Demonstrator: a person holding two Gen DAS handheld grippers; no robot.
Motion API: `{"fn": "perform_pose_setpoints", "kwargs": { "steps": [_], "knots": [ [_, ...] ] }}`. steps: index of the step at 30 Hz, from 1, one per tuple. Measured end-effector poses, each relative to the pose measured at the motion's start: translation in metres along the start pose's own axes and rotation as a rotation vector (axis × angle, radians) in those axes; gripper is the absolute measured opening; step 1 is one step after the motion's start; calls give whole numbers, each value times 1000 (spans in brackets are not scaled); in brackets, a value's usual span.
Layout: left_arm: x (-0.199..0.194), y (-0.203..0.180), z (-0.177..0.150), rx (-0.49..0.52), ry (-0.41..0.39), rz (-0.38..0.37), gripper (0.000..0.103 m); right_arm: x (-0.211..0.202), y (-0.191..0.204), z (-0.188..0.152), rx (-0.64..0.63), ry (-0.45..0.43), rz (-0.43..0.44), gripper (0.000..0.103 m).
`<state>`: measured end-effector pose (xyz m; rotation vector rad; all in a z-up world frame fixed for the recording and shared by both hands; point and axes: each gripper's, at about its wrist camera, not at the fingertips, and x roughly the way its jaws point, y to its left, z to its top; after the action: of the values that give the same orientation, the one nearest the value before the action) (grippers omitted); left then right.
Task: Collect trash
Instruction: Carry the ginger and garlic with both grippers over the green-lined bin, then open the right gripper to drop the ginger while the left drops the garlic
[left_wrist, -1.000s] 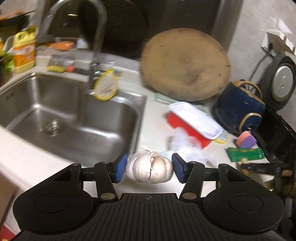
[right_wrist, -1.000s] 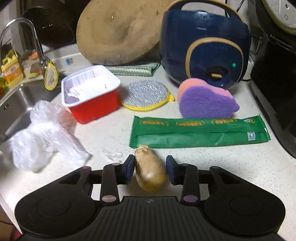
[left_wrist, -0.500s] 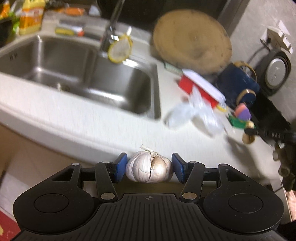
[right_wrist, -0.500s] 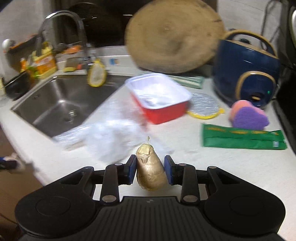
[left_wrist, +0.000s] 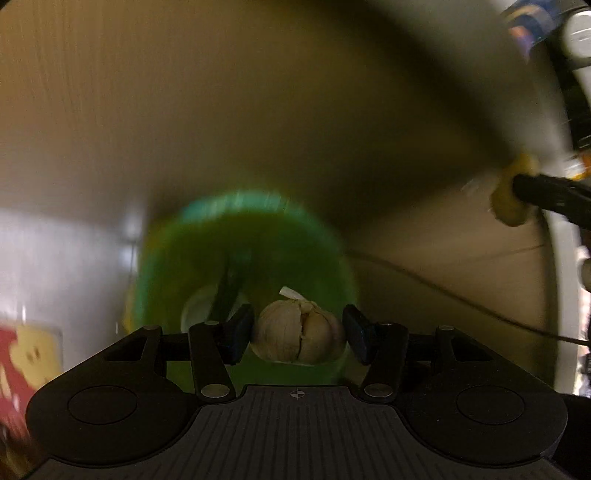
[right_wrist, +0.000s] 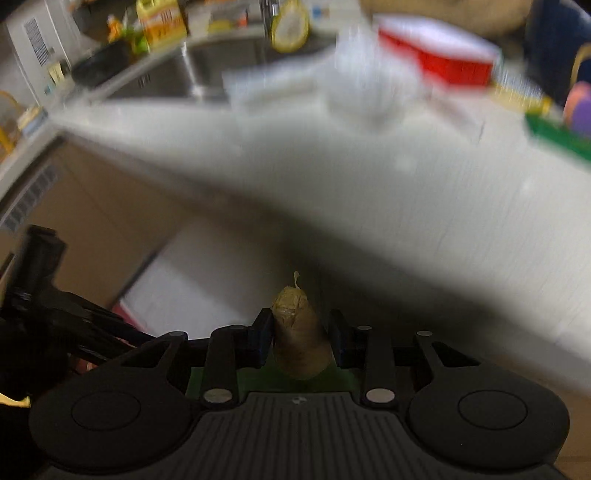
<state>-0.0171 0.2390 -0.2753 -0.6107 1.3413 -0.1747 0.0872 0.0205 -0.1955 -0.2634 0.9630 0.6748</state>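
My left gripper (left_wrist: 298, 334) is shut on a garlic bulb (left_wrist: 298, 334) and holds it right above the open mouth of a green trash bin (left_wrist: 243, 258) on the floor. My right gripper (right_wrist: 300, 339) is shut on a brown ginger piece (right_wrist: 300, 339), held off the counter's front edge with a strip of green below it. The ginger in the right gripper also shows at the right of the left wrist view (left_wrist: 511, 199). Both views are blurred.
The white counter (right_wrist: 369, 166) holds a red tray (right_wrist: 443, 59), crumpled clear plastic (right_wrist: 369, 92), a green packet (right_wrist: 554, 136) and a sink (right_wrist: 184, 74). Brown cabinet fronts (left_wrist: 221, 110) stand behind the bin. A thin cable (left_wrist: 443, 291) runs across the floor.
Both grippers have swung down off the counter with their loads. The left one now points into the green bin; the right one hangs past the counter's edge.
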Motion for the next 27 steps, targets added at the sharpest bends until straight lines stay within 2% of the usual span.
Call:
{"fn": "perform_pose_setpoints", "kwargs": {
  "steps": [3,7,10,16,20,23,24,27],
  "knots": [
    [59,18,-9,-99,96,36,59,41,1,-23,-4,85,11,32],
    [94,33,-21,-181,114,56,58,99,10,-52,-53,203,4,32],
    [88,43,-21,-227,71,38,52,129,17,-67,-93,259,7,32],
    [55,56,-12,-300,-58,78,52,179,31,-92,-90,358,112,31],
    [32,61,-12,-332,-133,105,52,211,46,-107,-125,406,144,31],
    [19,61,-11,-331,-154,159,52,226,56,-115,-169,424,153,29],
    [17,59,-11,-323,-151,181,52,229,57,-116,-180,431,155,22],
    [14,55,-12,-297,-140,210,52,236,62,-118,-187,452,169,21]
  ]
}}
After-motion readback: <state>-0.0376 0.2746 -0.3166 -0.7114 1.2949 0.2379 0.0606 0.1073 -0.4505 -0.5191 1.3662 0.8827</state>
